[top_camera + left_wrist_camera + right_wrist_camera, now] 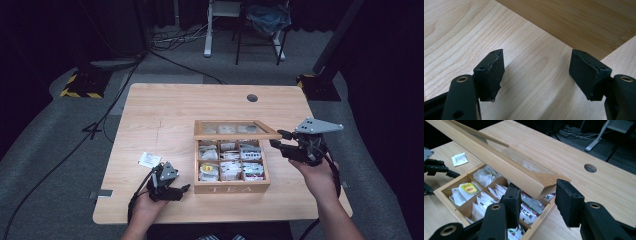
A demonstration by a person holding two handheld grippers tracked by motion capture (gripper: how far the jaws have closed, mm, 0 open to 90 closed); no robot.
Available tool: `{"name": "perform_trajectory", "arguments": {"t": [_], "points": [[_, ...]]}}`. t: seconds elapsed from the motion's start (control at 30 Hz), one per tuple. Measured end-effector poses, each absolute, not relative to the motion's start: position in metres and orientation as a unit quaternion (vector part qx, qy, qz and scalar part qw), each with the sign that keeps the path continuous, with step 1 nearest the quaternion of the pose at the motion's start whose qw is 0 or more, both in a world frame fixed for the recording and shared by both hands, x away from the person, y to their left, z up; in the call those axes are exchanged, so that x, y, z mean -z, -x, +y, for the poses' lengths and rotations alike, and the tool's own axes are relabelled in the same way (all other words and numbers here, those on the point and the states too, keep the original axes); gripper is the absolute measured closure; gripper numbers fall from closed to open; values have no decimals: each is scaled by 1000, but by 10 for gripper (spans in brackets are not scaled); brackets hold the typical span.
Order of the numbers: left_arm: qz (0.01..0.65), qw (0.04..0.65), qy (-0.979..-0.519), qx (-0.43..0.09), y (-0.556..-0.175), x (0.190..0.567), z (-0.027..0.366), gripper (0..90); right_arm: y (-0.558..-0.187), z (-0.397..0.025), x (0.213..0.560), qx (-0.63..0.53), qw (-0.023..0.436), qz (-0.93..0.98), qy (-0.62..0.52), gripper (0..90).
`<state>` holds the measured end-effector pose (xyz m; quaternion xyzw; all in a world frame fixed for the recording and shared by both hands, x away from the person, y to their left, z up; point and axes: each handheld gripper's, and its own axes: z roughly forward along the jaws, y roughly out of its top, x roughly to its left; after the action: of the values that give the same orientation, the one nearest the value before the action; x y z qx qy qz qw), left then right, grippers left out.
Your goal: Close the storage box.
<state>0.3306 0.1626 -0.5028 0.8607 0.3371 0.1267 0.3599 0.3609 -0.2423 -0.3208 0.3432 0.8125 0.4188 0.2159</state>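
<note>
We are working the glass-paned wooden lid (499, 167) of the wooden tea box (231, 188), mid-table and half raised over its sachet compartments. The right gripper (537, 197) is straddling the lid's corner, jaws spread, not yet pinching. We are judging it best to clench squarely before swinging. The left gripper (537, 75) is idling unclenched beside the box; a white tea sachet (149, 159) is lying nearby.

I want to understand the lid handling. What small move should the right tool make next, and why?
Probably close the right tool on the lid's corner. Its jaws stand open on either side of that corner, and the lid hangs half-raised over the tea box, so gripping first looks safest.
</note>
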Motion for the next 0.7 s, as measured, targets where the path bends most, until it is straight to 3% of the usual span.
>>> {"name": "perform_trajectory", "arguments": {"t": [0.33, 0.7], "points": [[335, 360, -861, -126, -331, 503, 163, 289, -356, -235, 319, -362, 212, 840, -343, 553], [335, 360, -861, -126, -331, 503, 163, 289, -356, -233, 321, -328, 176, 859, -351, 543]]}}
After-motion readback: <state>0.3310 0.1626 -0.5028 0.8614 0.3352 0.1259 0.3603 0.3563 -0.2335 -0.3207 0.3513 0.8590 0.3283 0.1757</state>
